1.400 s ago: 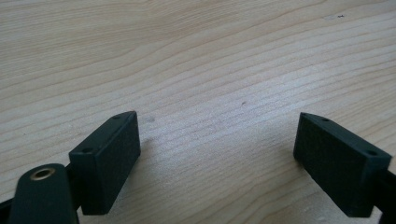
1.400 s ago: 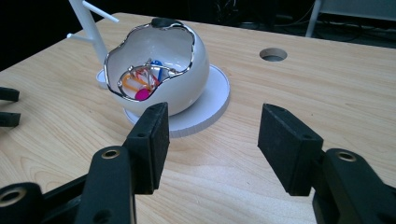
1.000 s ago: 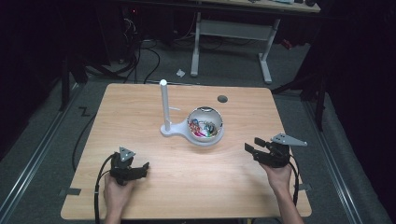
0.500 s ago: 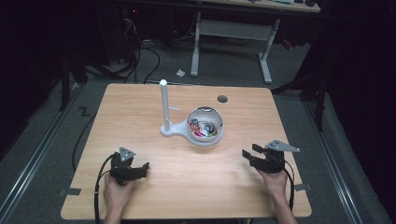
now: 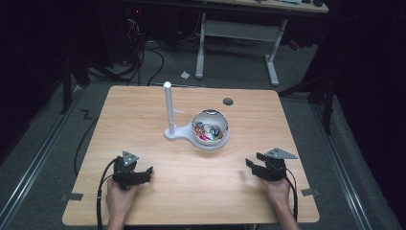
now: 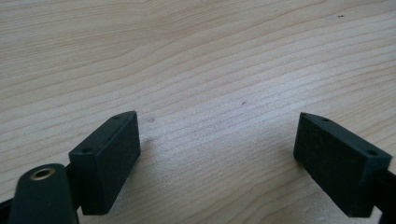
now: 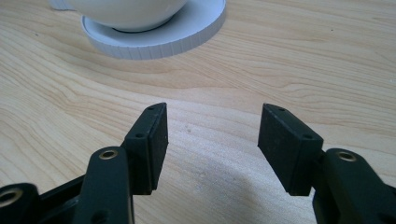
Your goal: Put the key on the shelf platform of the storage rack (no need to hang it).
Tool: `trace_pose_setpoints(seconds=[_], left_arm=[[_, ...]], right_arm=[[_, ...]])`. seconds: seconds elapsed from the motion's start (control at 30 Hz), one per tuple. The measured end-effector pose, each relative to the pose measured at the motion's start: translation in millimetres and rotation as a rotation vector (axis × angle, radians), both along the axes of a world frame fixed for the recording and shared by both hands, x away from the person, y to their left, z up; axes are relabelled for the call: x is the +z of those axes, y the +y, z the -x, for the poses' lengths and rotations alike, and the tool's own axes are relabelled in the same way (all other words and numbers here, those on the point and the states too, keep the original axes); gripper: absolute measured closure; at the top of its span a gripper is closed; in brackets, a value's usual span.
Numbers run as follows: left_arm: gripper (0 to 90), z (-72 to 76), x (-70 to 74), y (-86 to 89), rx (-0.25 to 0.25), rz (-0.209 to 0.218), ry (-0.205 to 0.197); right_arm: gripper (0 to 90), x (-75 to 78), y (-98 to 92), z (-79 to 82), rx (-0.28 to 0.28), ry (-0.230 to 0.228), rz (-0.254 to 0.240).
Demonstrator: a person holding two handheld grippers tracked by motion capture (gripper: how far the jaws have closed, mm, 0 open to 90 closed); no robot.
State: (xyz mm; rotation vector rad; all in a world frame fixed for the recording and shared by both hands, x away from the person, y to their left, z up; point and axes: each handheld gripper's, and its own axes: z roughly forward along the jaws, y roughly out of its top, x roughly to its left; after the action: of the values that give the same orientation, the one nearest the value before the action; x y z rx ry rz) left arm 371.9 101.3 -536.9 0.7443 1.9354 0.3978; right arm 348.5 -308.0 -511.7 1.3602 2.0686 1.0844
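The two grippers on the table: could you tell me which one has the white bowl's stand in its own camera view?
The right gripper: its view shows the white bowl on its round base ahead, while the left gripper faces bare table.

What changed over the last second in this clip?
The right hand-held gripper sank toward the table near its front edge, jaws open and empty. The left hand-held gripper, the white bowl and its post stand stayed put.

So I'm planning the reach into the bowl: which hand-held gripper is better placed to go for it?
Probably the right hand-held gripper. Its jaws stand open and empty, and the right gripper view looks at the white bowl on its round base straight ahead. The left hand-held gripper, also open, faces bare table.
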Motion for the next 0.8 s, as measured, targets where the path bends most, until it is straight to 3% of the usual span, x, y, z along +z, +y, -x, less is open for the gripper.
trace_pose_setpoints(seconds=[0.43, 0.7, 0.8], left_arm=[[15.0, -0.1, 0.1, -0.1, 0.002, 0.002, 0.000], [15.0, 0.0, 0.0, -0.1, 0.002, 0.001, 0.000], [15.0, -0.1, 0.0, -0.1, 0.001, 0.001, 0.000]], right_arm=[[42.1, -12.6, 10.5, -5.5, 0.000, 0.019, 0.063], [40.9, -17.5, 11.5, -7.4, -0.005, 0.039, 0.077], [38.4, -18.7, 13.2, -10.3, 0.001, 0.075, 0.102]])
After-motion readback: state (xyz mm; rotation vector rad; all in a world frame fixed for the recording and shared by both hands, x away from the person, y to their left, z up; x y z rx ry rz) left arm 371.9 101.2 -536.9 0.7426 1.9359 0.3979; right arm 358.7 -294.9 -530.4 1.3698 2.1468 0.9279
